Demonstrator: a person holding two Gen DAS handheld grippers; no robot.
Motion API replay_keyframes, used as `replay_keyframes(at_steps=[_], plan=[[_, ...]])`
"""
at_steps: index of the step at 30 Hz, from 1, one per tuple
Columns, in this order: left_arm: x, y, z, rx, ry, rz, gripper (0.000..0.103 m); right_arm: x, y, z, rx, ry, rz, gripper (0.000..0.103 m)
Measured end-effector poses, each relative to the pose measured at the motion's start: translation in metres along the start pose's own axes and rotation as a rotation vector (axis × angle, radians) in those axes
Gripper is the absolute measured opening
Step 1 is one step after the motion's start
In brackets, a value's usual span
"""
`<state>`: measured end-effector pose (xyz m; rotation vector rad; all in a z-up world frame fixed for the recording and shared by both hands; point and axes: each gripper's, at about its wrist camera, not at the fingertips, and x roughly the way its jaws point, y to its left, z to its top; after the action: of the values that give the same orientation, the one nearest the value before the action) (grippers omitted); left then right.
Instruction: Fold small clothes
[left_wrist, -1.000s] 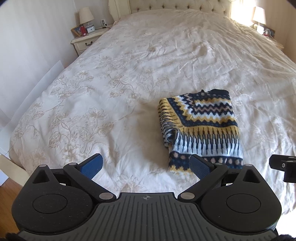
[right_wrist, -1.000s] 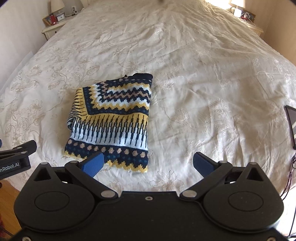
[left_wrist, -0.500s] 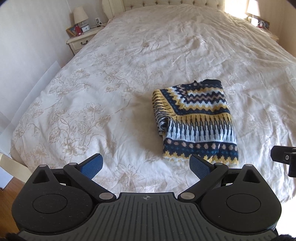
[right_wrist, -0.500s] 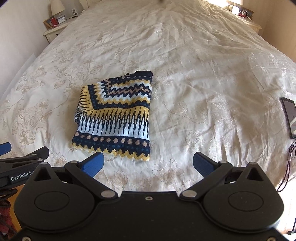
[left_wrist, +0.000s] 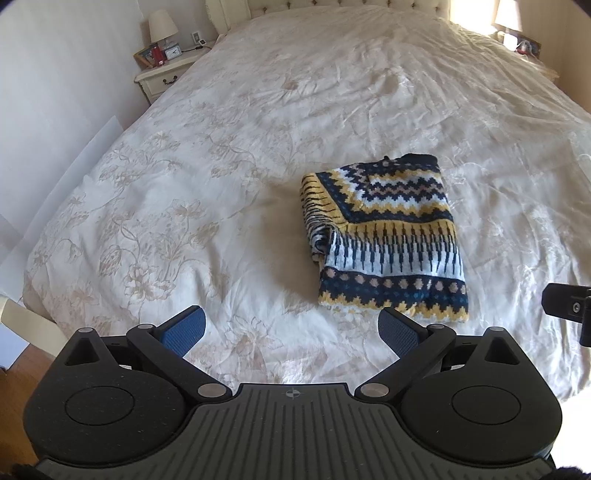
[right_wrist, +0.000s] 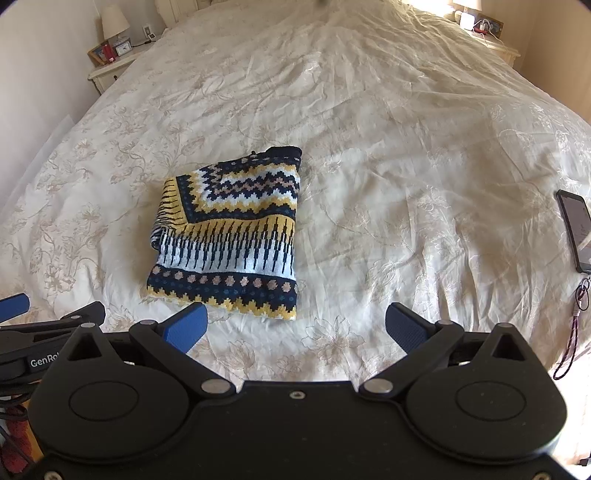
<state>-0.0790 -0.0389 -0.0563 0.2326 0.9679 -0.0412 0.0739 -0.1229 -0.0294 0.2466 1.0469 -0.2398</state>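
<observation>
The folded sweater (left_wrist: 384, 243) lies flat on the bed (left_wrist: 258, 155), toward its foot end and well short of the headboard (left_wrist: 332, 5) at the far end. The left gripper (left_wrist: 291, 328) hangs before the sweater, off its left corner; the right gripper (right_wrist: 295, 328) hangs before the sweater, off its right corner. Neither touches it. A nightstand (left_wrist: 166, 75) stands well behind and left of the sweater, beside the bed, with a lamp (left_wrist: 162, 26) and a clock (left_wrist: 173, 53) on it. A phone (right_wrist: 576, 229) lies on the bed far right of the sweater, near the edge.
</observation>
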Motion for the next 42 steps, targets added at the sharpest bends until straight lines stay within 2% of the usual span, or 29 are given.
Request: replay_keyframes(at_steps=[42], plan=[[0.002, -0.009, -0.001, 0.035, 0.039, -0.019, 0.101, 0.005, -0.011, -0.007, 0.052, 0.041, 0.000, 0.102]])
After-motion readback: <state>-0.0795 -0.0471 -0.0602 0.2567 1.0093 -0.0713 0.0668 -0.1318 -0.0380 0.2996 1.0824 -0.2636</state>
